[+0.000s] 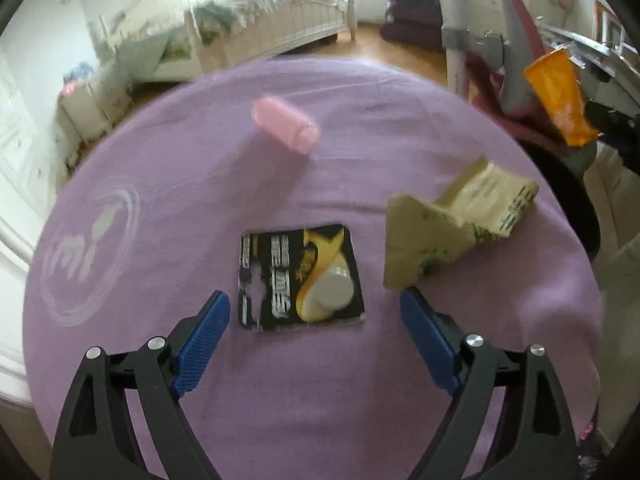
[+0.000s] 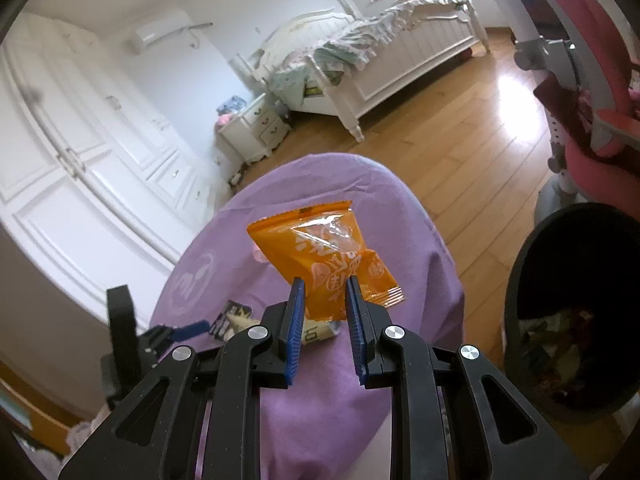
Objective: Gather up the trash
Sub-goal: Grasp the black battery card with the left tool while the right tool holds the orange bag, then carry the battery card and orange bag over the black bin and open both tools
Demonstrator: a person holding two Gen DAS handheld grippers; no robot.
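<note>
Holding mixed trash, black bin, right gripper pinching orange wrapper, left gripper spread above black card

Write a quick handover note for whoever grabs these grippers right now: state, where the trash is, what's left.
Left hand-held gripper: open, empty, over the black-and-yellow flat packet.
Right hand-held gripper: shut on the orange plastic snack wrapper, lifted off the purple cloth.
Black round bin sits to its right, already holding some trash.
Left on the cloth: the flat packet, crumpled beige paper bag, pink cylinder.
</note>
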